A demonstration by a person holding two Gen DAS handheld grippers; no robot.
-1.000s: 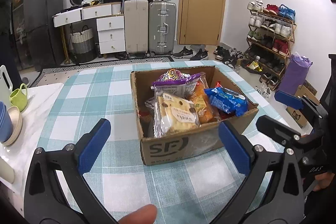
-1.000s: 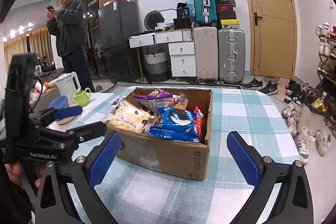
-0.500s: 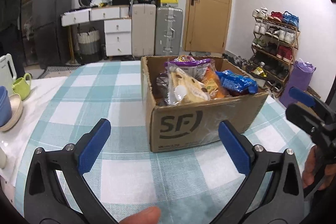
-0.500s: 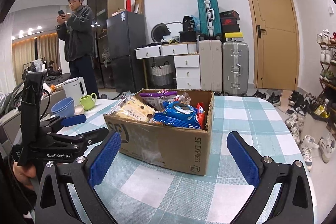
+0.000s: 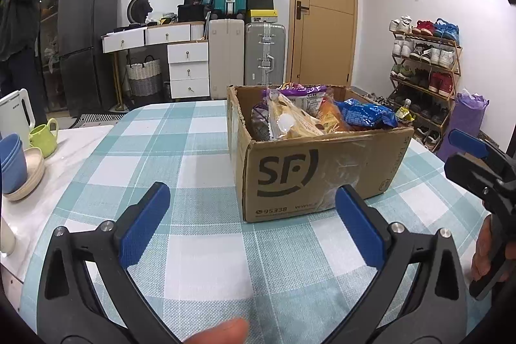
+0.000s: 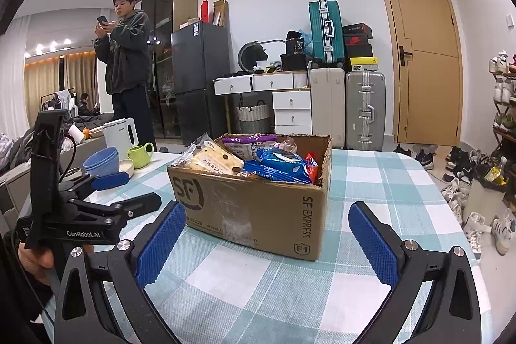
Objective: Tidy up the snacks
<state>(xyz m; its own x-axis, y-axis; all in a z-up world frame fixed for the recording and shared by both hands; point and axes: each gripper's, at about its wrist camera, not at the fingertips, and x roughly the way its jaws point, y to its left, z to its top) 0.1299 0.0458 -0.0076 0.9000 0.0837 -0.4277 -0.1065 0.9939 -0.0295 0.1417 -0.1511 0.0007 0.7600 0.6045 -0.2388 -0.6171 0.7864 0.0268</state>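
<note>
Checked tablecloth (image 5: pixel 206 247) covered the table, and on it sat the cardboard box (image 5: pixel 316 173) full of snack packets: a blue one (image 6: pixel 280 166), a yellow one (image 6: pixel 216 160), a purple one (image 5: pixel 303 91). I had my left gripper (image 5: pixel 251 224) and right gripper (image 6: pixel 267 240) low before the box, both with fingers spread wide and empty. Bowls (image 6: pixel 103 162) and a green cup (image 6: pixel 140 154) stood off to the left.

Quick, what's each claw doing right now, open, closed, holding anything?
Left claw: open, holding nothing.
Right claw: open, holding nothing; brown cardboard snack box sits ahead, untouched.
</note>
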